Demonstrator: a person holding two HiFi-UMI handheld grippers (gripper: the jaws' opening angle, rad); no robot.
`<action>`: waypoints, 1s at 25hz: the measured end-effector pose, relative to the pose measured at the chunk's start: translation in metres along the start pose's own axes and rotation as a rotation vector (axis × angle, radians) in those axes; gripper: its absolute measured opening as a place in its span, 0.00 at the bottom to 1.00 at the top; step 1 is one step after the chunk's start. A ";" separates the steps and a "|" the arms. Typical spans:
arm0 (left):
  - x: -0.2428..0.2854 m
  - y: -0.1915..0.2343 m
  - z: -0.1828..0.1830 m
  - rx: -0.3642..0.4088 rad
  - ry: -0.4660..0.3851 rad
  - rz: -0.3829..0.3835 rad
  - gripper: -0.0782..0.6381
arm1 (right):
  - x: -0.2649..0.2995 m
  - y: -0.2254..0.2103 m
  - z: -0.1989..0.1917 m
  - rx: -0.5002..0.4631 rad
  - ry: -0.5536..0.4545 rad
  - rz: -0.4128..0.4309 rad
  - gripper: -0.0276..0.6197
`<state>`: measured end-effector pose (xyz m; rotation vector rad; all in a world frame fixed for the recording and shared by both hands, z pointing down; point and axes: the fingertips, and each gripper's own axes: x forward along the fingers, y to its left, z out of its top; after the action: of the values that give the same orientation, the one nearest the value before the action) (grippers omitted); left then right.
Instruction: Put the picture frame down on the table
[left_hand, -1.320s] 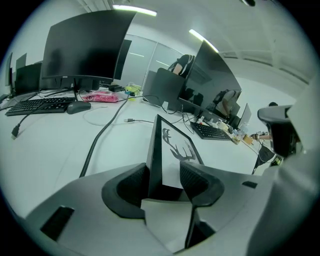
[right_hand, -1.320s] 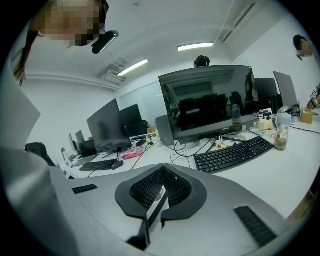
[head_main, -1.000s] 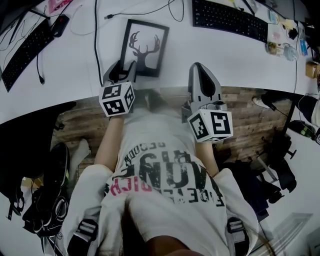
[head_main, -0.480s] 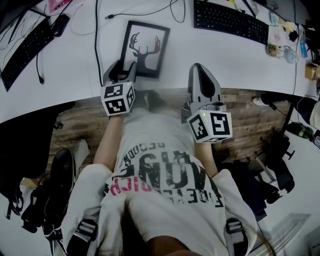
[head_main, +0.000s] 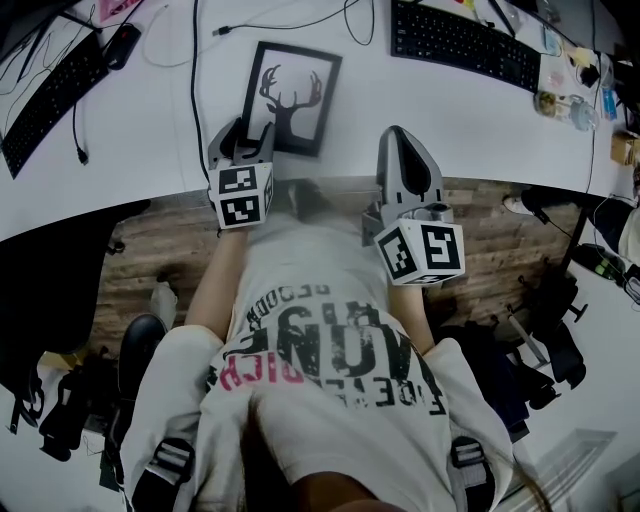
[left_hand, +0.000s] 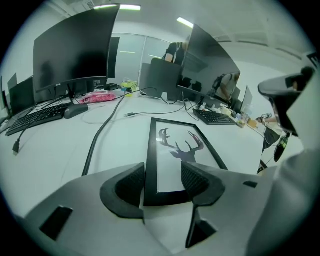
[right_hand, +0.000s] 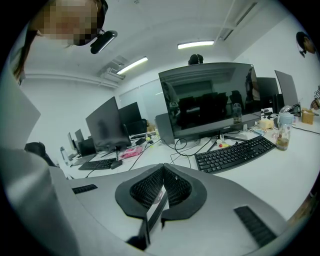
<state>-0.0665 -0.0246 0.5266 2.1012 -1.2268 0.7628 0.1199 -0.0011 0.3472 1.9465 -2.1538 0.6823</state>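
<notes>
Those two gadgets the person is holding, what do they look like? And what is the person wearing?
The left gripper and the right gripper look alike. Each is a smooth grey plastic shell ending in two curved jaws lined with dark gridded pads. At the hand end of each sits a white cube printed with black square markers. The person wears a white short-sleeved T-shirt with black and pink lettering.

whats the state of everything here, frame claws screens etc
picture frame, lying flat on the table, picture side up, not clamped
left claw, open, jaws apart, the frame's near end showing between them
right claw, shut, jaws together, nothing gripped
monitor, screen dark
</notes>
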 end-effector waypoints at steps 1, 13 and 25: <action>0.000 0.000 0.000 -0.001 0.000 0.000 0.42 | 0.000 0.000 0.000 0.001 0.000 0.003 0.04; -0.001 -0.001 0.001 -0.008 0.000 0.002 0.42 | 0.017 0.009 0.005 0.018 -0.026 0.077 0.04; 0.000 -0.001 0.001 -0.008 -0.004 0.000 0.42 | 0.036 0.018 -0.005 0.032 -0.001 0.117 0.04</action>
<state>-0.0652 -0.0249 0.5254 2.0967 -1.2298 0.7530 0.0962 -0.0304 0.3621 1.8480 -2.2854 0.7397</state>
